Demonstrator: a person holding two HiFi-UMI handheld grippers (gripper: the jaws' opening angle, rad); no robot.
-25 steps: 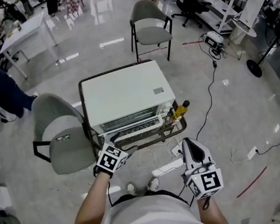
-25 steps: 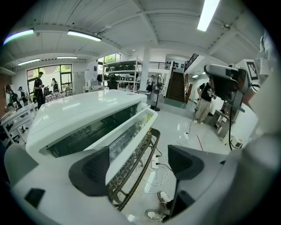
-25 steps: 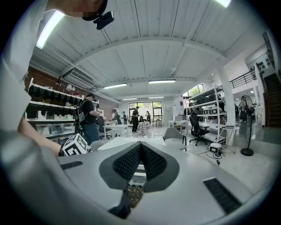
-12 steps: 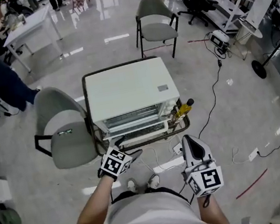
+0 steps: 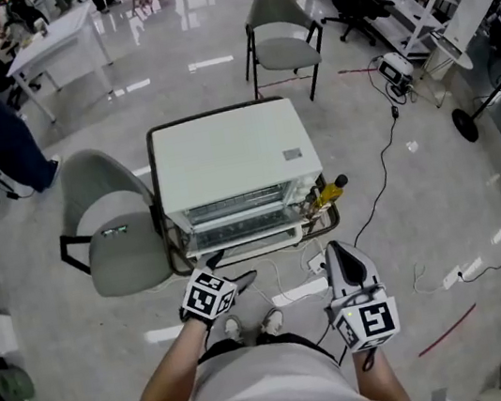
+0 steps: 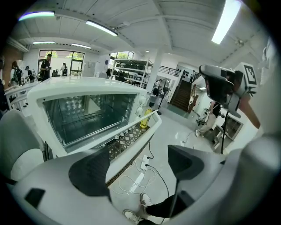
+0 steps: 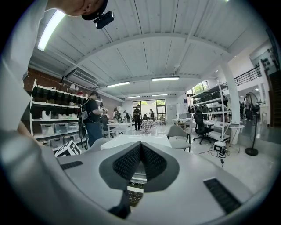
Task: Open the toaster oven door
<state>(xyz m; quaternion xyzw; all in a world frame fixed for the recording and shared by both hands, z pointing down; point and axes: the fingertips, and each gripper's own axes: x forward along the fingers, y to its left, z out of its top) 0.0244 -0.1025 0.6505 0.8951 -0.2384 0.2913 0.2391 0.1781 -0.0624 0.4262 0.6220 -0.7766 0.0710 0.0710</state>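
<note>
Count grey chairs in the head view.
2. One grey chair stands just left of the toaster oven; a second grey chair stands beyond it, upper right. Others may be hidden.

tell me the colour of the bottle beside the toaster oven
The bottle is yellow with a dark cap, clearest in the left gripper view.

Toaster oven [image 5: 226,166] on cart [image 5: 330,222], chair [image 5: 109,233] left, second chair [image 5: 284,32] behind, bottle [image 5: 327,193] right.

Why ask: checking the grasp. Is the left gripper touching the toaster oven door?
Apart. Left gripper view: the left gripper is open around floor, the toaster oven door beyond its tips.
</note>
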